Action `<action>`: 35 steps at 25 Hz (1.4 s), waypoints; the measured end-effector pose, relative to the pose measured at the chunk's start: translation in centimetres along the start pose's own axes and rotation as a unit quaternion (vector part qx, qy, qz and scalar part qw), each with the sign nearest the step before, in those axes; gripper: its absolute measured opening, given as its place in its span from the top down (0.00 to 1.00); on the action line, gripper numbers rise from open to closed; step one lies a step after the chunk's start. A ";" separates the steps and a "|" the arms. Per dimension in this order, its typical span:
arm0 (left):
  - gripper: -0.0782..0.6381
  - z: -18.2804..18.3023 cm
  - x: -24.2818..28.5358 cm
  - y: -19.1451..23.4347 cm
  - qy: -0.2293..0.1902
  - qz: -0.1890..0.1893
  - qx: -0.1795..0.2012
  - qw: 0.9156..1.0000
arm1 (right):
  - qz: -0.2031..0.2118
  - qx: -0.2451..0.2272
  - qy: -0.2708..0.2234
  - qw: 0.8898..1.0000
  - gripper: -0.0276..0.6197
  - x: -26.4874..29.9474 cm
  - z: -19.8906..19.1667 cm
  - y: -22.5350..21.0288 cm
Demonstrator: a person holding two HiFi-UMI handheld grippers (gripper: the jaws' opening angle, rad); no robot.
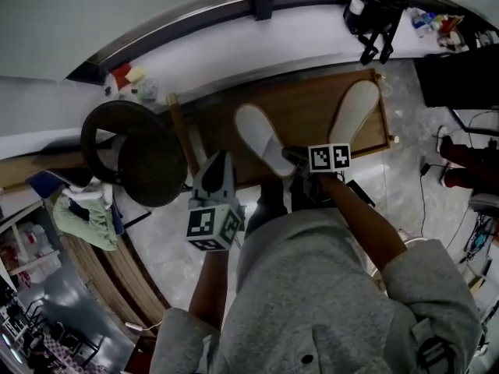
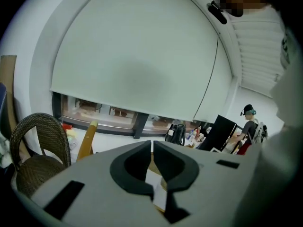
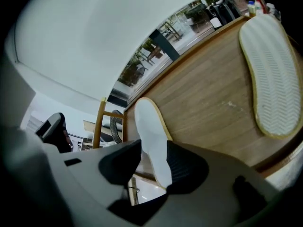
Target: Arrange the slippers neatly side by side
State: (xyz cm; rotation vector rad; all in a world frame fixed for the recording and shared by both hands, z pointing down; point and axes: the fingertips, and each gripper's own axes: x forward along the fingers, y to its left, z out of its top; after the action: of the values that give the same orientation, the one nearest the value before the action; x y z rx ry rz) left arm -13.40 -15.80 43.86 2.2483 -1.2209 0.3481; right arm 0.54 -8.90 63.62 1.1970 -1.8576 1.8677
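Note:
Two pale slippers lie on a low wooden board (image 1: 304, 107). The left slipper (image 1: 263, 139) (image 3: 149, 122) lies white side up and slants toward the board's near edge. The right slipper (image 1: 355, 109) (image 3: 270, 74) lies sole up, showing a ribbed tread, well apart from the first. My right gripper (image 1: 295, 160) (image 3: 154, 144) is at the left slipper's near end; its jaws stand apart with that end between them, not pinching it. My left gripper (image 1: 218, 160) (image 2: 152, 143) hovers off the board's left near corner, shut and holding nothing.
A round wicker chair (image 1: 132, 154) (image 2: 38, 145) stands left of the board, with a wooden post (image 1: 178, 127) beside it. A black bag (image 1: 374, 10) sits on the white sill behind. Green cloth (image 1: 86, 216) lies at the far left. Cables trail over the floor on the right.

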 end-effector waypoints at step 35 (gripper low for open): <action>0.85 -1.0 5.9 -13.3 0.033 -0.037 0.055 0.997 | 0.000 0.072 -0.218 0.973 0.72 -18.5 8.8 -13.4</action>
State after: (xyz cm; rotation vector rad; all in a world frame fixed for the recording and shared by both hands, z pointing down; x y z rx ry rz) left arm 0.95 -13.47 42.83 2.3497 -1.1053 0.4665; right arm 24.62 -8.11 59.22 1.7760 -1.9478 1.8805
